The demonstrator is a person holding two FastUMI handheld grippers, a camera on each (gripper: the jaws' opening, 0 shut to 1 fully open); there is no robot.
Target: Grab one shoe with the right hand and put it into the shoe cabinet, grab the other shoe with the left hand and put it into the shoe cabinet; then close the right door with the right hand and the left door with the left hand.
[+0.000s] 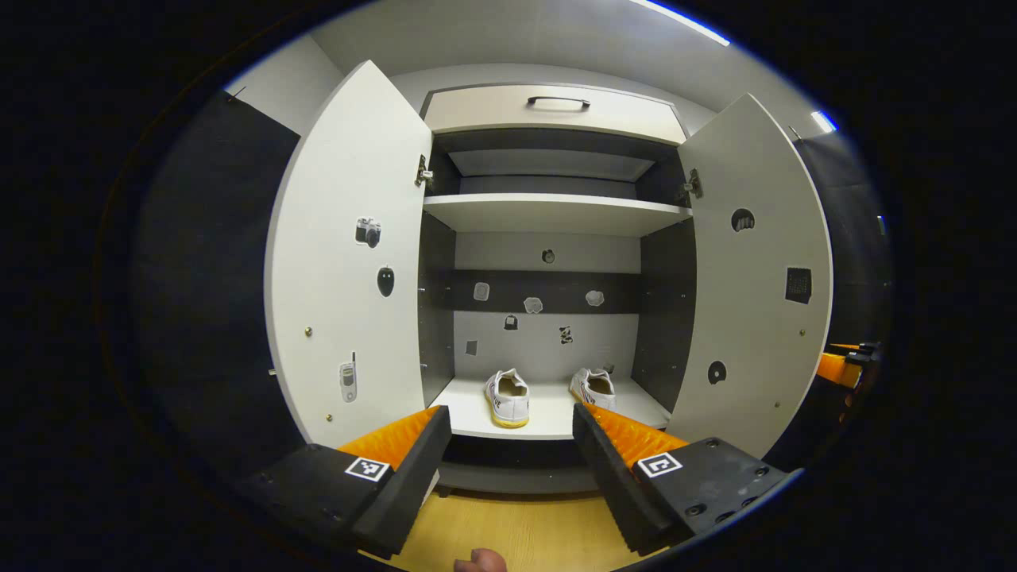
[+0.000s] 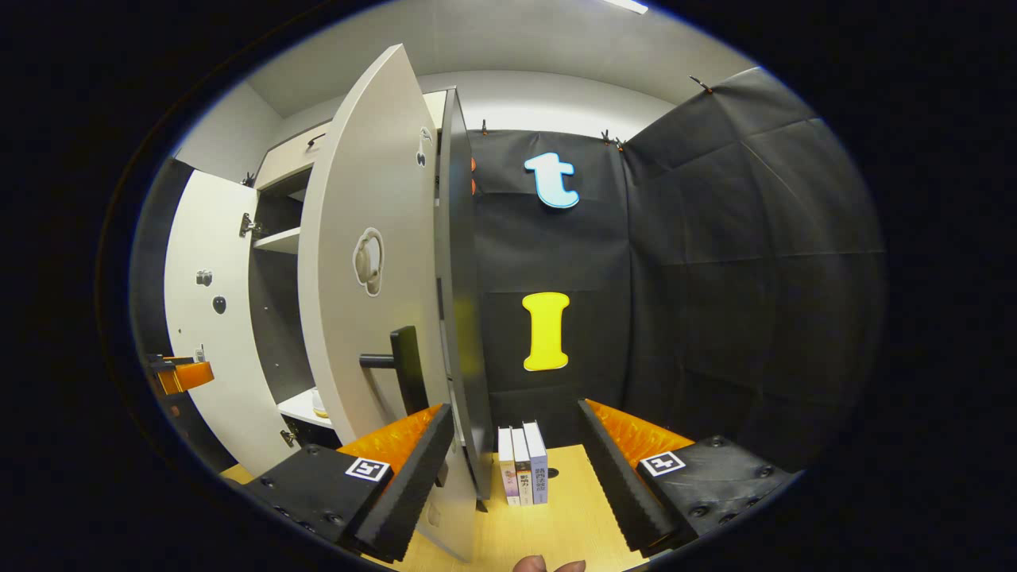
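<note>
The shoe cabinet [image 1: 548,214] is seen standing on a pale wooden floor [image 1: 516,532], with black cloth walls [image 2: 715,278] on either side of it and a grey ceiling above. Both of its doors are swung wide: the left door [image 1: 349,262] and the right door [image 1: 755,278], each dotted with small stickers. Inside the cabinet, on the lowest white shelf [image 1: 548,421], the two white shoes are set side by side, the left shoe [image 1: 508,397] and the right shoe [image 1: 594,389], heels turned outward, apart from one another. A higher shelf and a drawer with a dark handle [image 1: 558,102] are seen above them.

The left gripper [image 1: 512,433] is held in front of the cabinet, fingers spread, nothing between them. The right gripper [image 2: 515,433] is held beside the outer face of the right door [image 2: 373,262], just below its dark handle [image 2: 401,365], fingers spread and empty. Three books [image 2: 523,465] are stood upright on the floor beside the cabinet's right side.
</note>
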